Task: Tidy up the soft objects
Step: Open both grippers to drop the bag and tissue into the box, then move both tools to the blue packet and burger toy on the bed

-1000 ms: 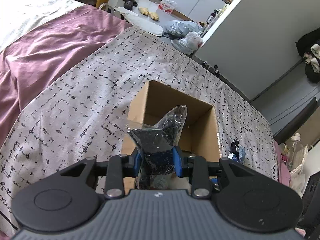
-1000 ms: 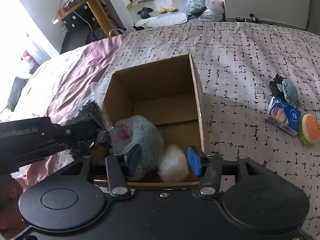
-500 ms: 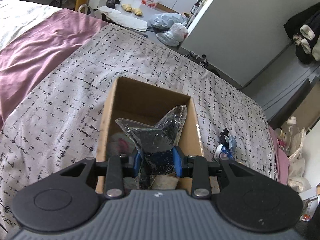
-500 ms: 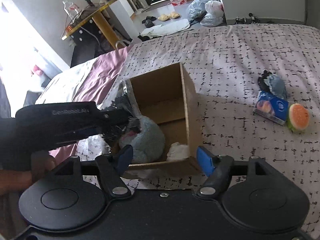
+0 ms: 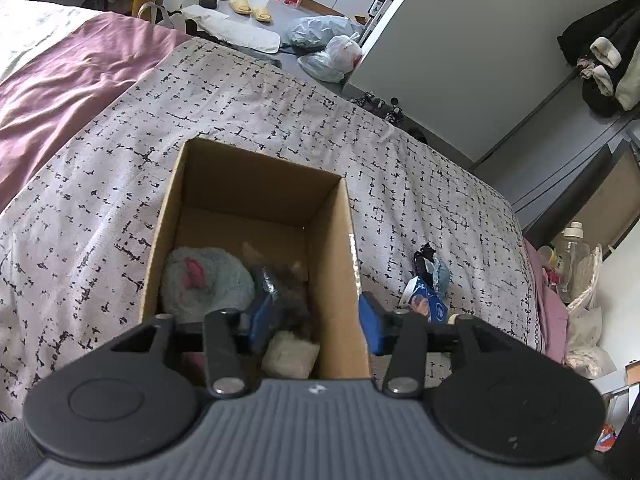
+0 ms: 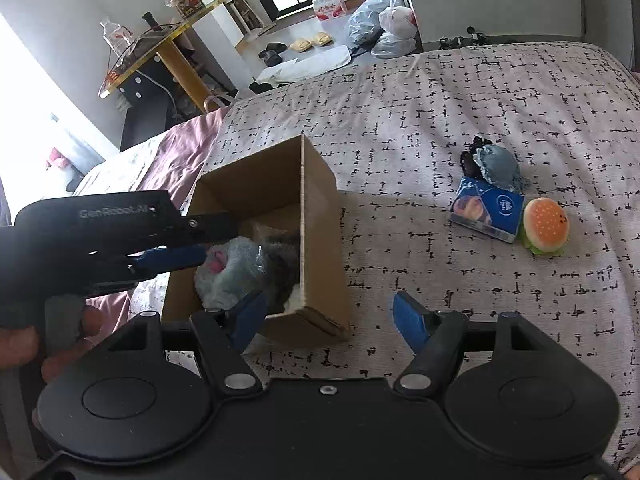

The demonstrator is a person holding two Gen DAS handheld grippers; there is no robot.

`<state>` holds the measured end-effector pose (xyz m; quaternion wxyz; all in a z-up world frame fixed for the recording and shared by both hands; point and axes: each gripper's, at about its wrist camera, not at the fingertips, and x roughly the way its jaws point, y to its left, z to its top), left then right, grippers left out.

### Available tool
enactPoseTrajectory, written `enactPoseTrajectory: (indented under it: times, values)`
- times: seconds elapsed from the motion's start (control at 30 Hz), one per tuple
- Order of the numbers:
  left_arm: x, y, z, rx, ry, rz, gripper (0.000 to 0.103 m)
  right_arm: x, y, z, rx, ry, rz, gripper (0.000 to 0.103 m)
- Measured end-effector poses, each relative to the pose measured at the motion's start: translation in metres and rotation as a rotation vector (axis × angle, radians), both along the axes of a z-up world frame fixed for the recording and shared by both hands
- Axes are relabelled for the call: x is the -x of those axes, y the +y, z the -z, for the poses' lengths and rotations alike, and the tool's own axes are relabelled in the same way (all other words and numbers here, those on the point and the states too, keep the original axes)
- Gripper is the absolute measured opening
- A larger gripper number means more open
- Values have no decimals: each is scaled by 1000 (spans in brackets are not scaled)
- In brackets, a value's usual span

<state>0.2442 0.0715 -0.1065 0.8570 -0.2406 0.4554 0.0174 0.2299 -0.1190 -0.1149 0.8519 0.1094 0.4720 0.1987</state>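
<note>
An open cardboard box (image 5: 256,176) (image 6: 316,208) stands on the patterned bedspread. Inside lie a grey plush with pink patches (image 5: 208,280) (image 6: 228,268), a white soft lump (image 5: 290,354) and a dark item in a clear plastic bag (image 5: 284,284) (image 6: 280,264). My left gripper (image 5: 316,320) (image 6: 220,236) hangs over the box with its jaws opening. The bag is blurred, down in the box below them, and the pads do not press on it. My right gripper (image 6: 328,318) is open above the box's near right corner, holding nothing.
On the bedspread to the right of the box lie a blue packet (image 6: 488,208), a burger toy (image 6: 544,226), a grey-blue cloth (image 6: 498,166) and a small black item (image 6: 468,158). A purple sheet (image 5: 60,92) covers the bed's left side. A person's hand (image 6: 60,344) holds the left gripper.
The left gripper, shut on the plastic bag before, has spread its jaws and the bag has dropped into the box. Both grippers have drawn back from the box; the right one opened wider.
</note>
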Motion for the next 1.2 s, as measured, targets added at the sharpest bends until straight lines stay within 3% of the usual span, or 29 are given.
enactPoseTrajectory:
  times: [0.33,0.63,0.83,1.03,1.2]
  values:
    - [13,-12,-12,-47,0,-3,50,1,-21,-9,-14,-27,14,70]
    - [25,-32,-22,-118,-18,-23,76,5,-43,-19,-6,-56,10,75]
    - [25,-46,-25,-140,20,-33,85,5,-60,-23,-6,-72,16,84]
    - [26,-63,-30,-156,8,-30,86,1,-78,-28,-19,-77,9,95]
    - [22,-80,-33,-174,-15,-25,94,-8,-95,-33,-21,-98,16,103]
